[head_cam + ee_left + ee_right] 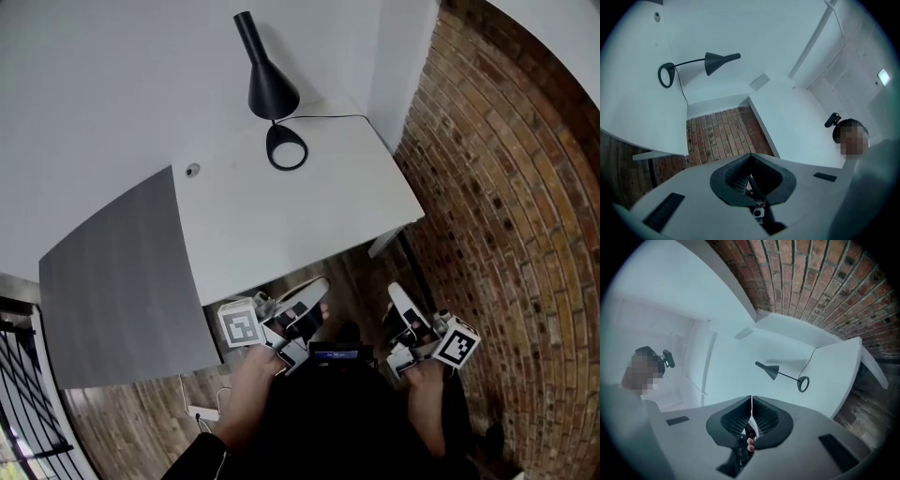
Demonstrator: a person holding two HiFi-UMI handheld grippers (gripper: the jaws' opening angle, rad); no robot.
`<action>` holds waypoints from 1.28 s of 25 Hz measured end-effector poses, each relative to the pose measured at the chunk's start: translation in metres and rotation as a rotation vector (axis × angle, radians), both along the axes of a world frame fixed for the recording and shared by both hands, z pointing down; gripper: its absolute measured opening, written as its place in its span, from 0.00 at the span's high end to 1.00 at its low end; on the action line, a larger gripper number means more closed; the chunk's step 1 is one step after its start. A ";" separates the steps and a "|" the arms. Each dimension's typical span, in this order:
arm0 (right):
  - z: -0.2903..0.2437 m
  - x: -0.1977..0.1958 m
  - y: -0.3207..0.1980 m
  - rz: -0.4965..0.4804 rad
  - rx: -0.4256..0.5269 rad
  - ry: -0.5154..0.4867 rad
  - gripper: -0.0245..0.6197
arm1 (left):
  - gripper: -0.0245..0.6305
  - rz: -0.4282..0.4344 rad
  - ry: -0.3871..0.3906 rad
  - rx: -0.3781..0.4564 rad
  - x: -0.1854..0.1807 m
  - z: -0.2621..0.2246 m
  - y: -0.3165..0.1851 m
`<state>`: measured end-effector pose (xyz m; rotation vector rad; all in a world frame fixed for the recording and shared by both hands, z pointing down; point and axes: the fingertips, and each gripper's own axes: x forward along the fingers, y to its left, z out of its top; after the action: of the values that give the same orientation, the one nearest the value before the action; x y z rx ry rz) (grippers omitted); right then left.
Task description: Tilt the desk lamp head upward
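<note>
A black desk lamp stands at the far end of the white desk (309, 225). Its cone head (269, 82) leans over a ring-shaped base (287, 147). Both grippers hang well short of the lamp, below the desk's near edge and close to the person's body. My left gripper (317, 289) is shut with nothing between its jaws. My right gripper (397, 292) is shut and empty too. The left gripper view shows the lamp head (717, 61) and ring base (665, 75) far off. In the right gripper view the lamp head (769, 369) sits small beyond the closed jaws (751, 397).
A brick wall (506, 187) runs along the desk's right side. A grey panel (112, 281) lies at the desk's left. The lamp's cable (328, 116) trails right toward the wall corner. A round grommet (192, 170) sits in the desktop. A black railing (23, 394) is at lower left.
</note>
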<state>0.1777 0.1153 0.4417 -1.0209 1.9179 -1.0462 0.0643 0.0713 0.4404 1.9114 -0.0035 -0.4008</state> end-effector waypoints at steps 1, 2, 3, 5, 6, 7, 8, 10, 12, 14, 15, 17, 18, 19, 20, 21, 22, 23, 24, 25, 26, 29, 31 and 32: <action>-0.001 0.005 -0.005 -0.009 0.007 -0.002 0.94 | 0.94 -0.008 -0.007 0.002 0.005 0.001 -0.003; 0.000 0.010 -0.010 -0.019 0.011 -0.007 0.94 | 0.94 -0.016 -0.014 0.003 0.009 0.002 -0.006; 0.001 0.015 -0.014 -0.029 0.008 -0.011 0.94 | 0.94 -0.025 -0.020 0.004 0.014 0.003 -0.009; 0.003 0.024 -0.020 -0.044 -0.005 -0.016 0.94 | 0.94 -0.041 -0.033 0.003 0.023 0.005 -0.014; 0.004 0.028 -0.022 -0.051 -0.009 -0.020 0.94 | 0.94 -0.049 -0.039 0.003 0.026 0.005 -0.016; 0.004 0.033 -0.024 -0.057 -0.011 -0.023 0.94 | 0.94 -0.059 -0.045 0.004 0.029 0.005 -0.018; 0.005 0.037 -0.026 -0.063 -0.011 -0.027 0.94 | 0.94 -0.071 -0.052 0.006 0.031 0.005 -0.020; 0.007 0.045 -0.029 -0.079 -0.010 -0.032 0.94 | 0.94 -0.093 -0.063 0.010 0.035 0.005 -0.024; 0.008 0.050 -0.034 -0.097 -0.007 -0.034 0.94 | 0.94 -0.113 -0.070 0.016 0.038 0.004 -0.027; 0.010 0.055 -0.038 -0.116 0.002 -0.043 0.94 | 0.94 -0.129 -0.074 0.021 0.040 0.003 -0.028; 0.011 0.057 -0.039 -0.124 0.009 -0.049 0.94 | 0.94 -0.135 -0.075 0.022 0.041 0.002 -0.027; 0.012 0.057 -0.042 -0.140 0.013 -0.057 0.94 | 0.94 -0.148 -0.077 0.024 0.042 0.002 -0.028; 0.010 0.054 -0.045 -0.149 0.013 -0.062 0.94 | 0.94 -0.156 -0.077 0.025 0.041 0.002 -0.029; 0.009 0.052 -0.047 -0.160 0.014 -0.065 0.94 | 0.94 -0.163 -0.077 0.026 0.041 0.001 -0.031; 0.008 0.050 -0.050 -0.170 0.014 -0.066 0.94 | 0.94 -0.170 -0.076 0.028 0.040 0.001 -0.033; 0.008 0.048 -0.052 -0.178 0.014 -0.063 0.94 | 0.94 -0.175 -0.076 0.029 0.039 0.000 -0.036; 0.008 0.046 -0.055 -0.185 0.014 -0.060 0.94 | 0.94 -0.179 -0.075 0.028 0.039 0.000 -0.038; 0.007 0.045 -0.058 -0.191 0.014 -0.060 0.94 | 0.94 -0.182 -0.073 0.028 0.039 0.000 -0.041; 0.007 0.045 -0.060 -0.195 0.015 -0.061 0.94 | 0.94 -0.183 -0.071 0.028 0.039 0.000 -0.044; 0.007 0.045 -0.064 -0.195 0.014 -0.057 0.94 | 0.94 -0.183 -0.067 0.027 0.039 0.000 -0.048; 0.008 0.046 -0.067 -0.192 0.010 -0.049 0.94 | 0.94 -0.183 -0.061 0.029 0.039 -0.001 -0.052; 0.009 0.049 -0.081 -0.178 -0.003 -0.026 0.94 | 0.94 -0.181 -0.043 0.044 0.041 -0.003 -0.069; 0.008 0.052 -0.094 -0.166 -0.005 -0.015 0.94 | 0.94 -0.177 -0.032 0.044 0.042 -0.002 -0.085; 0.008 0.053 -0.101 -0.157 -0.007 -0.007 0.94 | 0.94 -0.176 -0.022 0.041 0.043 -0.002 -0.093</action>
<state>0.2310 0.0146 0.4494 -0.8805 2.0159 -1.1425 0.1073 -0.0221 0.4384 1.9632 -0.1804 -0.5011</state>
